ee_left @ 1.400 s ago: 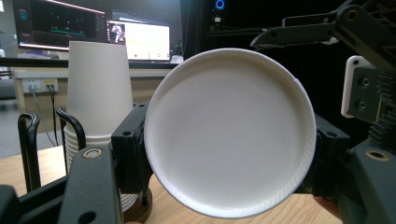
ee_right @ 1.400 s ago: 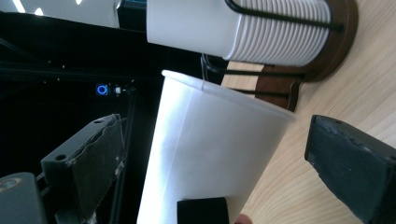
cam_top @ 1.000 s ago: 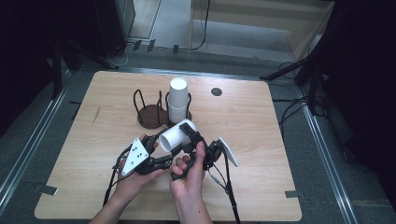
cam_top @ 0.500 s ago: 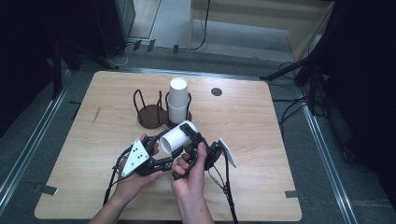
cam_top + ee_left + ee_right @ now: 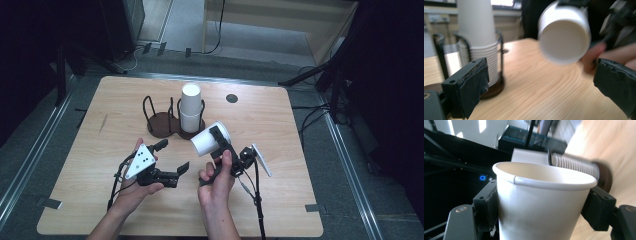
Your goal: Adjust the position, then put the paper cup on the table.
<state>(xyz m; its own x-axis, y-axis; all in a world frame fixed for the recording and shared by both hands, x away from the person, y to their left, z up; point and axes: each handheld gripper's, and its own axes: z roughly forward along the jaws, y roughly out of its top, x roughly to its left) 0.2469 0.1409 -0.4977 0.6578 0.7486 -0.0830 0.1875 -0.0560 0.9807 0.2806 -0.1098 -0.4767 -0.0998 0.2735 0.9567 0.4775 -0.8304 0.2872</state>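
Cup (image 5: 210, 140) handover looks complete: the right tool (image 5: 220, 147) has just closed on it, and the left tool (image 5: 172, 160) has just opened wide, empty.

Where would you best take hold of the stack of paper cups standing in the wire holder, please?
Grip the stack of paper cups on the smooth wall of its top cup, above the wire holder, coming level from the person's side. The cups stand upside down, closed base up, and the holder's loops fence in the lower, ribbed rims.
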